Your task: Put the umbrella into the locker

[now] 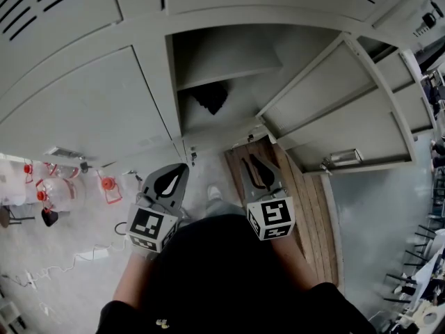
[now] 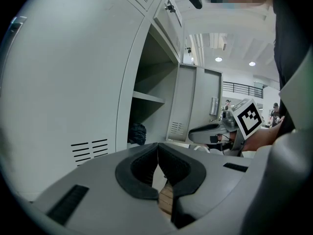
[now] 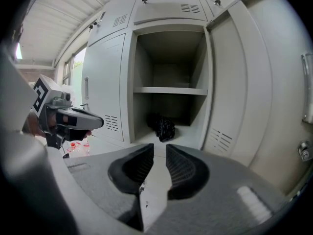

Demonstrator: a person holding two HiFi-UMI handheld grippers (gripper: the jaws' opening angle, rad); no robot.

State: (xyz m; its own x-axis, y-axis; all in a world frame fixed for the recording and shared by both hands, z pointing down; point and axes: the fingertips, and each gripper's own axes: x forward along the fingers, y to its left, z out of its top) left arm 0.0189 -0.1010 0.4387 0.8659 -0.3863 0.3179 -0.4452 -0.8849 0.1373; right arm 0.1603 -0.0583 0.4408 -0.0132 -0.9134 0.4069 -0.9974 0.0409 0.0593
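Umbrella [image 3: 165,129], the black bundle, looks done: it lies on the locker [image 3: 128,82] floor under the shelf [image 3: 168,90], straight ahead of your R gripper [image 3: 160,148] and well apart. R jaws are all but together, empty. L gripper [image 2: 157,146] jaws touch, empty. Door [image 3: 230,77] stands open, so prob. nothing left but closing it. Bundle's dark and small, so can't confirm its shape.
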